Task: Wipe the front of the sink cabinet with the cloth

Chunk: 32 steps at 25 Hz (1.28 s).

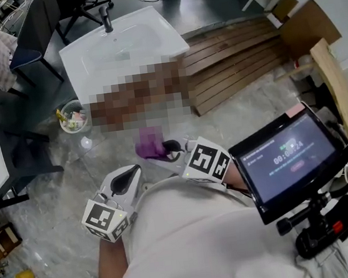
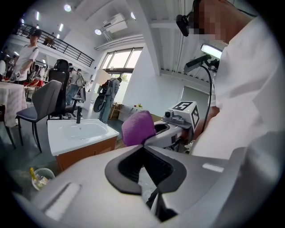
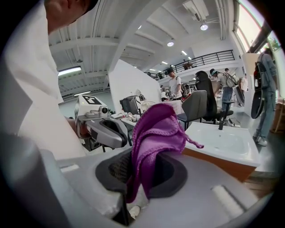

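Sink cabinet (image 1: 126,43) stands on the grey floor (image 1: 245,104), white basin on top; a mosaic patch covers its front in the head view, and orange-brown wood shows only in the gripper views. Wooden slat panel (image 1: 233,58) lies just right of it. Mounted screen (image 1: 287,156) at lower right, readout blurred. Left gripper (image 2: 143,149): jaws together, nothing between. Right gripper (image 1: 170,148): jaws clamped on the purple cloth (image 3: 156,129), which bunches up and hides the pads; cloth held apart from the cabinet front. Small bin (image 1: 72,118) left of the cabinet, contents unclear
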Each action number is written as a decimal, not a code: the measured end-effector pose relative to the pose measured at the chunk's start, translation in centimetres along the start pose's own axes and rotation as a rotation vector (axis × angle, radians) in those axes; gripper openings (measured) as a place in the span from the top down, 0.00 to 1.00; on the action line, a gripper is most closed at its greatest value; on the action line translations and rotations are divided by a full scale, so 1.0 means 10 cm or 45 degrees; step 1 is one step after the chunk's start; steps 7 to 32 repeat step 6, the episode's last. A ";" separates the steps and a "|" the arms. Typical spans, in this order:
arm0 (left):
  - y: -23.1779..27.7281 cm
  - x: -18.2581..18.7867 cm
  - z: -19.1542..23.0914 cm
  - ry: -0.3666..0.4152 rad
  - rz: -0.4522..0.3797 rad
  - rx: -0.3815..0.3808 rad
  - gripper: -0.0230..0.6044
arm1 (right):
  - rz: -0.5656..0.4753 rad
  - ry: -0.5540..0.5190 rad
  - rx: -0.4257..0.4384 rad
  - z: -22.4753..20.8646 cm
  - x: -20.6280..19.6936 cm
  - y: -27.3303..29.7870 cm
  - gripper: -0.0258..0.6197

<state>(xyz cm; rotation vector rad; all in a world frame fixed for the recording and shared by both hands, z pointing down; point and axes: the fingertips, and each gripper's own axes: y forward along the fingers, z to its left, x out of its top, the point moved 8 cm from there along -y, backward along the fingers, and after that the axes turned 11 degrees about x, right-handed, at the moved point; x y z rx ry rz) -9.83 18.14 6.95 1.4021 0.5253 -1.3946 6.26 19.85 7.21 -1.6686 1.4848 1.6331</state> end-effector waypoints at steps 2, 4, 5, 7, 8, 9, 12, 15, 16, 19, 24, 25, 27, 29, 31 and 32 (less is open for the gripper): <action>-0.12 -0.08 0.11 -0.006 -0.006 -0.002 0.95 | 0.015 0.001 -0.003 0.05 0.01 0.17 0.83; -0.23 -0.14 0.21 0.000 -0.007 -0.011 0.95 | 0.034 -0.002 -0.008 0.10 0.03 0.34 0.83; -0.28 -0.16 0.26 0.007 -0.007 -0.016 0.95 | 0.043 -0.005 -0.009 0.12 0.05 0.41 0.83; -0.33 -0.17 0.31 0.013 -0.006 -0.022 0.95 | 0.053 -0.008 -0.011 0.14 0.07 0.48 0.83; -0.33 -0.17 0.31 0.013 -0.006 -0.022 0.95 | 0.053 -0.008 -0.011 0.14 0.07 0.48 0.83; -0.33 -0.17 0.31 0.013 -0.006 -0.022 0.95 | 0.053 -0.008 -0.011 0.14 0.07 0.48 0.83; -0.33 -0.17 0.31 0.013 -0.006 -0.022 0.95 | 0.053 -0.008 -0.011 0.14 0.07 0.48 0.83; -0.33 -0.17 0.31 0.013 -0.006 -0.022 0.95 | 0.053 -0.008 -0.011 0.14 0.07 0.48 0.83; -0.33 -0.17 0.31 0.013 -0.006 -0.022 0.95 | 0.053 -0.008 -0.011 0.14 0.07 0.48 0.83; -0.33 -0.17 0.31 0.013 -0.006 -0.022 0.95 | 0.053 -0.008 -0.011 0.14 0.07 0.48 0.83; -0.33 -0.17 0.31 0.013 -0.006 -0.022 0.95 | 0.053 -0.008 -0.011 0.14 0.07 0.48 0.83; -0.33 -0.17 0.31 0.013 -0.006 -0.022 0.95 | 0.053 -0.008 -0.011 0.14 0.07 0.48 0.83; -0.33 -0.17 0.31 0.013 -0.006 -0.022 0.95 | 0.053 -0.008 -0.011 0.14 0.07 0.48 0.83; -0.33 -0.17 0.31 0.013 -0.006 -0.022 0.95 | 0.053 -0.008 -0.011 0.14 0.07 0.48 0.83; -0.33 -0.17 0.31 0.013 -0.006 -0.022 0.95 | 0.053 -0.008 -0.011 0.14 0.07 0.48 0.83; -0.33 -0.17 0.31 0.013 -0.006 -0.022 0.95 | 0.053 -0.008 -0.011 0.14 0.07 0.48 0.83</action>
